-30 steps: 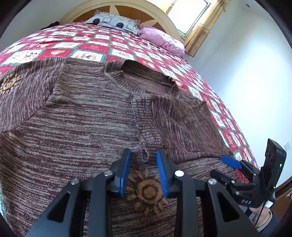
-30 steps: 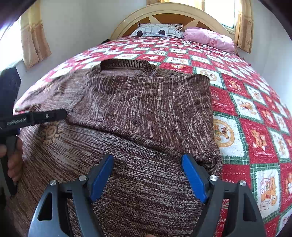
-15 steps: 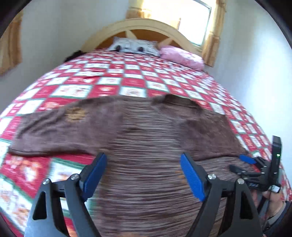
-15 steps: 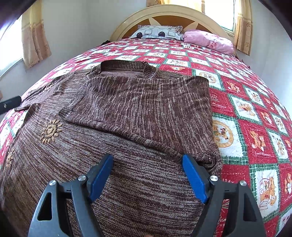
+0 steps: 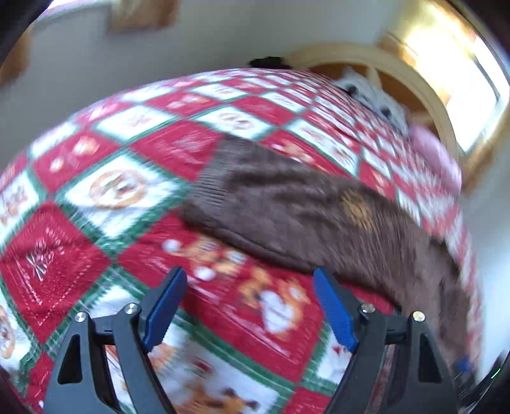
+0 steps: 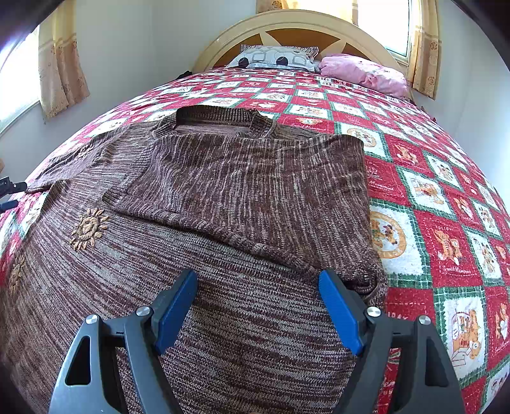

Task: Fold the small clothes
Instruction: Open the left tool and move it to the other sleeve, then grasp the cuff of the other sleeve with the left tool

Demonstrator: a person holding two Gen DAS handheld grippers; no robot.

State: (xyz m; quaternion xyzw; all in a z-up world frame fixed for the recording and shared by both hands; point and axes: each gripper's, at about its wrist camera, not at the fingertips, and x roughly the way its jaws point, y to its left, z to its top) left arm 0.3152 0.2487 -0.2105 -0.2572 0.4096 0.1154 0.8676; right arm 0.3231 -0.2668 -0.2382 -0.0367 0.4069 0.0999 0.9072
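Observation:
A brown knit sweater (image 6: 223, 197) lies flat on the bed. Its right sleeve is folded across the chest; an orange sun motif (image 6: 87, 227) shows on the body. My right gripper (image 6: 256, 305) is open and empty, hovering over the sweater's lower body. In the blurred left wrist view the sweater's left sleeve (image 5: 280, 203) stretches out over the quilt, its ribbed cuff (image 5: 210, 178) pointing left. My left gripper (image 5: 247, 305) is open and empty over bare quilt, just below the sleeve. The left gripper's tip also shows at the left edge of the right wrist view (image 6: 9, 191).
The bed is covered by a red, white and green patchwork quilt (image 6: 446, 223). A patterned pillow (image 6: 277, 59) and a pink pillow (image 6: 363, 74) lie by the curved wooden headboard (image 6: 296, 27). Walls and curtained windows surround the bed.
My left gripper opened, let go of the sweater and swung left toward the outstretched left sleeve. The right gripper has stayed open and nearly still.

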